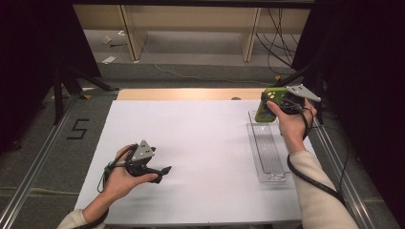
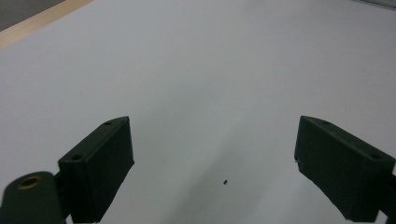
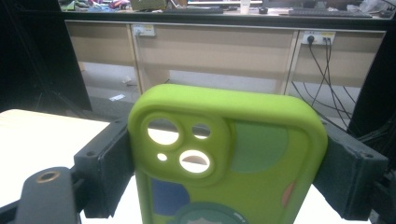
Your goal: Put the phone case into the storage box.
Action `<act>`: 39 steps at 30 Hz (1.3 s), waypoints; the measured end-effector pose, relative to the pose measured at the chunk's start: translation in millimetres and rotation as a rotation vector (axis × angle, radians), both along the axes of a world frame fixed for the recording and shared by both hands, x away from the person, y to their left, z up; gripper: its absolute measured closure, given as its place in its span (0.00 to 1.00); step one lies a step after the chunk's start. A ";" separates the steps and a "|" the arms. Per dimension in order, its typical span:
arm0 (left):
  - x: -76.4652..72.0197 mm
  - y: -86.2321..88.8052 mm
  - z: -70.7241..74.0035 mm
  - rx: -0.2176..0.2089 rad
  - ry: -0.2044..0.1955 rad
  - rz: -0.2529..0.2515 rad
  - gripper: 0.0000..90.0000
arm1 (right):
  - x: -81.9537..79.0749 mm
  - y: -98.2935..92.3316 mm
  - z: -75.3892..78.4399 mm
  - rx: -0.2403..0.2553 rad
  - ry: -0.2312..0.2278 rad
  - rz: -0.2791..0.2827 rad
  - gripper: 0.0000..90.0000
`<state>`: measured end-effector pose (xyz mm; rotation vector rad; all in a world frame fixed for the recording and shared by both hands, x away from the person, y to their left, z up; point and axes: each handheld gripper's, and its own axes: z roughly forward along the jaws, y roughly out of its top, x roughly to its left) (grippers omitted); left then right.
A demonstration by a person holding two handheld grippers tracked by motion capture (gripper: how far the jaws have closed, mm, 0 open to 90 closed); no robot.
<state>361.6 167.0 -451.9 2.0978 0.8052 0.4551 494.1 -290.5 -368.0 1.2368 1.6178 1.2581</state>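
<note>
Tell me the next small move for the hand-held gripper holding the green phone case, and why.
Probably lower it: the right hand-held gripper clamps the green phone case by its sides, raised above the far end of the clear tray, which looks empty. The left hand-held gripper rests open on the white table.

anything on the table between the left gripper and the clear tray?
Nothing: in the high view, only bare white table separates the left gripper from the clear tray. The right gripper holds the green phone case above the tray's far end.
</note>
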 end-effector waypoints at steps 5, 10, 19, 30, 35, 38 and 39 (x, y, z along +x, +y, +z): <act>0.0 0.1 0.1 0.000 0.000 0.001 0.12 | 1.4 0.8 -0.6 -0.003 0.002 0.001 0.18; 0.1 0.3 0.1 0.001 -0.001 0.002 0.12 | 2.5 1.9 -1.0 -0.001 0.005 0.002 0.19; 0.2 0.5 0.3 0.002 -0.001 0.003 0.12 | 4.4 1.7 -1.6 -0.002 0.005 0.000 0.18; 0.2 0.5 0.5 0.002 -0.001 0.003 0.13 | 6.7 1.3 -1.9 -0.002 0.006 -0.002 0.19; 0.3 0.5 0.3 0.001 -0.001 0.003 0.13 | 8.0 1.5 -2.2 -0.003 0.008 -0.003 0.18; 0.3 0.5 0.3 0.000 -0.001 0.004 0.13 | 9.0 2.1 -3.0 -0.002 0.011 -0.003 0.18; 0.3 0.5 0.3 0.000 -0.001 0.004 0.13 | 9.3 2.3 -3.3 -0.003 0.012 -0.003 0.18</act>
